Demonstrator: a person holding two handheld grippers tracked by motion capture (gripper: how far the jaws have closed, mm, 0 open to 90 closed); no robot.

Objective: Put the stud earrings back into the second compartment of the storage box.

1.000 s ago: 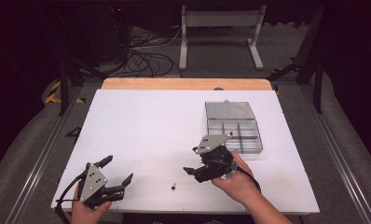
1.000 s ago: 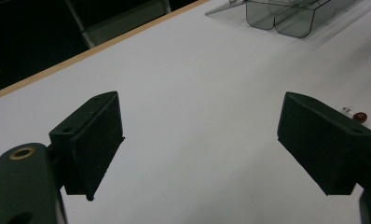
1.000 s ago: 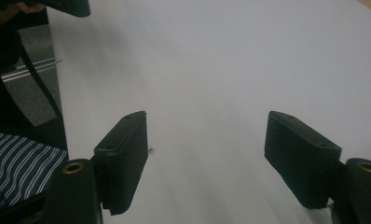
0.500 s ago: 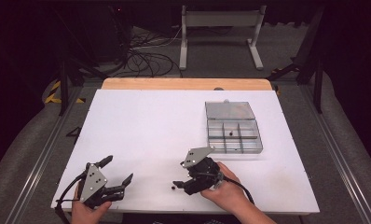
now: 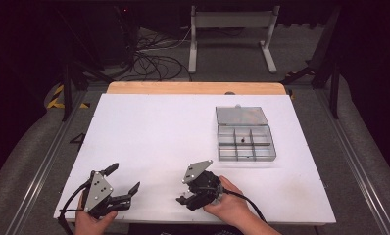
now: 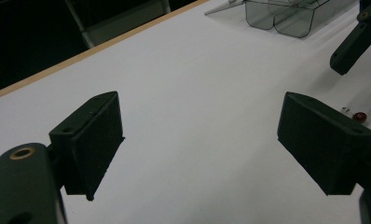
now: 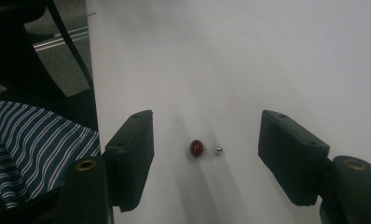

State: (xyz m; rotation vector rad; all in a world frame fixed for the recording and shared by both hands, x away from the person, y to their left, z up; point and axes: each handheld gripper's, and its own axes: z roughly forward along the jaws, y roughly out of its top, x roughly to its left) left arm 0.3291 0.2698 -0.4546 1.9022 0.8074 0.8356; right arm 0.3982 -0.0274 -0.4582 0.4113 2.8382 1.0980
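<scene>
The step in hand is judged to be the approach to a pick: the right gripper is held low over the worktop, and a small red bead on a short metal pin lies flat on the white surface between its jaws, touched by neither. The jaws have just been closing a little, yet a clear gap is left on either side of the bead, so nothing is gripped. From the left gripper the same bead is seen just beyond the tip of one of its jaws, on the side where the right gripper's jaw hangs. The left jaws are spread wide and empty, with only bare worktop between them. A clear compartment box, lid laid back, stands well apart on the far side of the right jaws. The next move is judged to call for the right jaws to be lowered until their tips meet the surface, kept centred on the bead, and then closed gently, since so small and round a thing could easily be nudged aside or squeezed out.
</scene>
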